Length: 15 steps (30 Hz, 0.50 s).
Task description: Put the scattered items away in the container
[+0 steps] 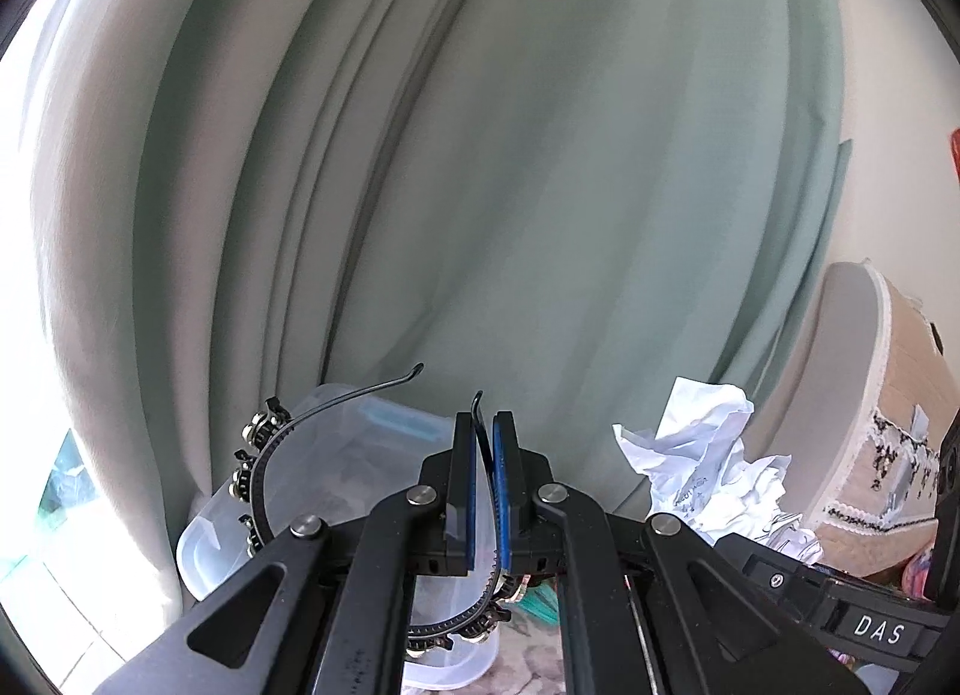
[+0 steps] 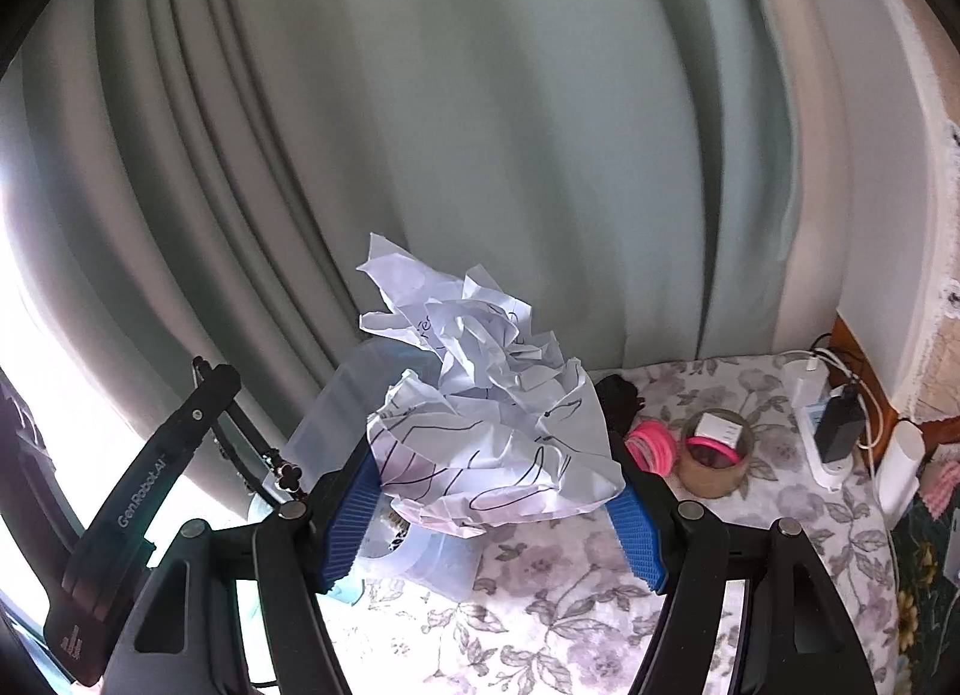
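My left gripper (image 1: 483, 491) is shut on a black toothed headband (image 1: 264, 470) with jewelled studs, held above a clear plastic container (image 1: 210, 539) with a blue-latched lid. My right gripper (image 2: 489, 506) is shut on a large wad of crumpled white paper (image 2: 480, 413) with black scribbles, held above the same container (image 2: 336, 419). The paper also shows in the left wrist view (image 1: 708, 461), right of the left gripper. The left gripper's body (image 2: 150, 485) shows at the left of the right wrist view.
A floral tablecloth (image 2: 570, 593) covers the table. On it lie pink hair ties (image 2: 648, 443), a roll of brown tape (image 2: 714, 455) and a white power strip with a charger (image 2: 828, 431). A grey-green curtain (image 1: 510, 155) hangs behind. A cushioned chair back (image 1: 864, 389) stands at right.
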### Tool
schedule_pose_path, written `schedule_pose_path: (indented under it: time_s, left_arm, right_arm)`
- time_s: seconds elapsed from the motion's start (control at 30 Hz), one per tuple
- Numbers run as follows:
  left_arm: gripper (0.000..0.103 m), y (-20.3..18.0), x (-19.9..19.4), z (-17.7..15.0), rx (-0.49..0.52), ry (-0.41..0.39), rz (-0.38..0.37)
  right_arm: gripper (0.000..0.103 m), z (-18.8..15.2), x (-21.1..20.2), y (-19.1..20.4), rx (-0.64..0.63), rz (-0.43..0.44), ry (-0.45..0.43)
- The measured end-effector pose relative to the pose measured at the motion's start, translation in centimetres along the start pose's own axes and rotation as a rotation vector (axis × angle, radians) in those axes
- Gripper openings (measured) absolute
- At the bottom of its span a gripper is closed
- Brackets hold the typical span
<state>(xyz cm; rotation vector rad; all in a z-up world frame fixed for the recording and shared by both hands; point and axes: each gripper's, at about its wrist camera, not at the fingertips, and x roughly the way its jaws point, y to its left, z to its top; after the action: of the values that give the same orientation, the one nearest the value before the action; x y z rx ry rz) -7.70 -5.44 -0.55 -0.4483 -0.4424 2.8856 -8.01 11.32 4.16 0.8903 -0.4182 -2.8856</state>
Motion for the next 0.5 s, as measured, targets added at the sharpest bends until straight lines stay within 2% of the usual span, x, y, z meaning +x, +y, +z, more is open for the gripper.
schedule_pose_path:
  time_s: [0.5]
  left_arm:
    - [0.004,3.9,3.4,-2.2,-0.055,0.044,0.045]
  right_arm:
    - [0.073,-1.6,4.5,3.1,-0.066,0.046,0.09]
